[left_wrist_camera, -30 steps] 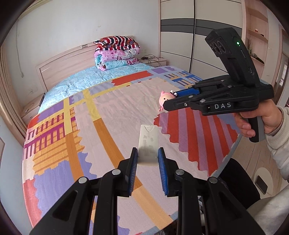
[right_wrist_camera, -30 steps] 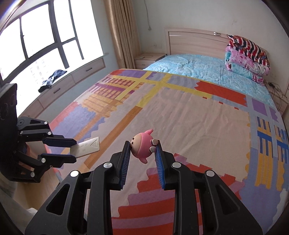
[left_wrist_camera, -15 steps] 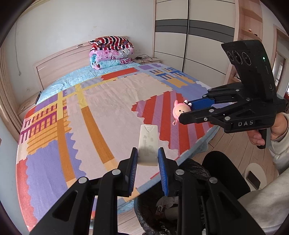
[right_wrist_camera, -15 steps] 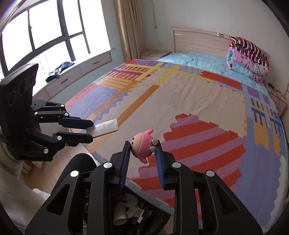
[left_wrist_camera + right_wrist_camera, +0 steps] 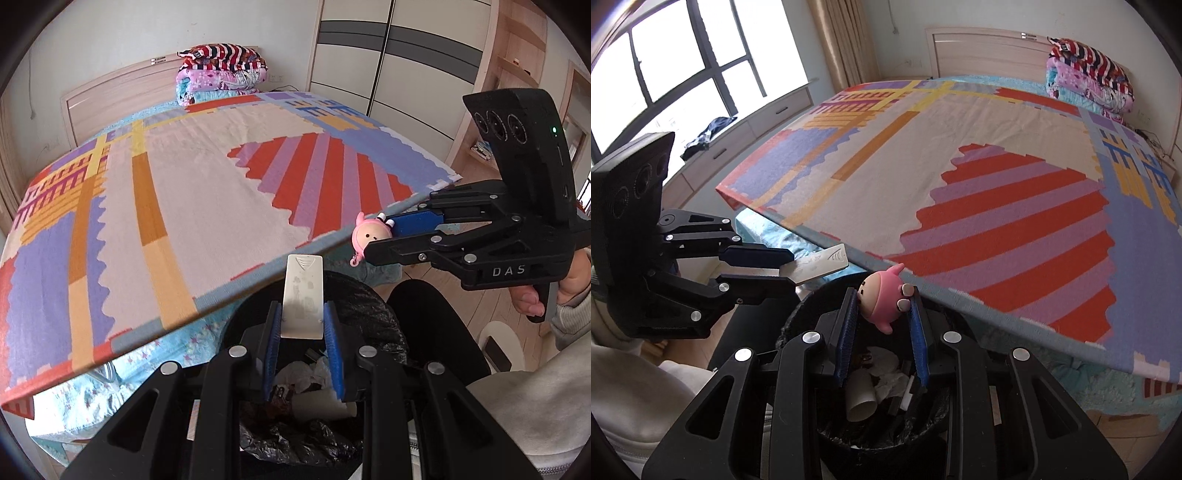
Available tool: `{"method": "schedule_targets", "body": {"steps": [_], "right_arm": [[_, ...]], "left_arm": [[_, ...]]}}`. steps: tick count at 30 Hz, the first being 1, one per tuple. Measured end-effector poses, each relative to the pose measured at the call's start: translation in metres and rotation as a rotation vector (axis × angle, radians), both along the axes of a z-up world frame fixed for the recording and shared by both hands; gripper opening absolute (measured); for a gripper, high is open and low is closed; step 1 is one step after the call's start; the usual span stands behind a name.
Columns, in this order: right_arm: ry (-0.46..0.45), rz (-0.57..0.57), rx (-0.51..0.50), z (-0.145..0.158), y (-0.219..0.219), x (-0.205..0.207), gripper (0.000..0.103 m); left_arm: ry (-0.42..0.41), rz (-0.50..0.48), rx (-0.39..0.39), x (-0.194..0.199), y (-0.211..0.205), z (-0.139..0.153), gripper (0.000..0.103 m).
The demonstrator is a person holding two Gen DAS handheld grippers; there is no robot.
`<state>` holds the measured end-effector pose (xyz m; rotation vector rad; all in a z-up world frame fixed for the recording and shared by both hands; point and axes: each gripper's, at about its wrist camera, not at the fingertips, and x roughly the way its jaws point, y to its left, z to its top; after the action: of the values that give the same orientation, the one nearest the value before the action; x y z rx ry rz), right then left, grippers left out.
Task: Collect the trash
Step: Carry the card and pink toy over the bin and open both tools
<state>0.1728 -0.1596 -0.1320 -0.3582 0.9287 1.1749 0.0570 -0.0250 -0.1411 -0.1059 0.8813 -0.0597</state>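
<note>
- Left wrist: left gripper (image 5: pixel 302 325) clamps a white remote (image 5: pixel 302 295), poised over the bin (image 5: pixel 373 314) beside the bed (image 5: pixel 184 192). Best release only once centred over the opening.
- Right wrist: right gripper (image 5: pixel 882 317) pinches a pink toy (image 5: pixel 882 297) above the bin's (image 5: pixel 798 317) near rim. Advisable: clear the rim, then open.

Pink toy (image 5: pixel 882 299), white card (image 5: pixel 302 295) over bin (image 5: pixel 798 317)

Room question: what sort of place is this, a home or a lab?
A home bedroom, most likely. A large bed with a patterned cover fills the view, folded quilts sit at its headboard, and a tall wardrobe lines one wall.
</note>
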Motion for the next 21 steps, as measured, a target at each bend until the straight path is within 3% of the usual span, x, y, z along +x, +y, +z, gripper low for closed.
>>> {"method": "schedule_targets", "body": {"steps": [7,21], "right_arm": [[0.044,0.02,-0.06,-0.034,0.0,-0.018,0.028],[0.078,0.008,-0.201,-0.105,0.01,-0.022,0.028]], "left_arm": [[0.09,0.003,-0.054,-0.009,-0.005,-0.039,0.023],[0.251,0.032,-0.091,0.002,-0.005,-0.111,0.023]]}}
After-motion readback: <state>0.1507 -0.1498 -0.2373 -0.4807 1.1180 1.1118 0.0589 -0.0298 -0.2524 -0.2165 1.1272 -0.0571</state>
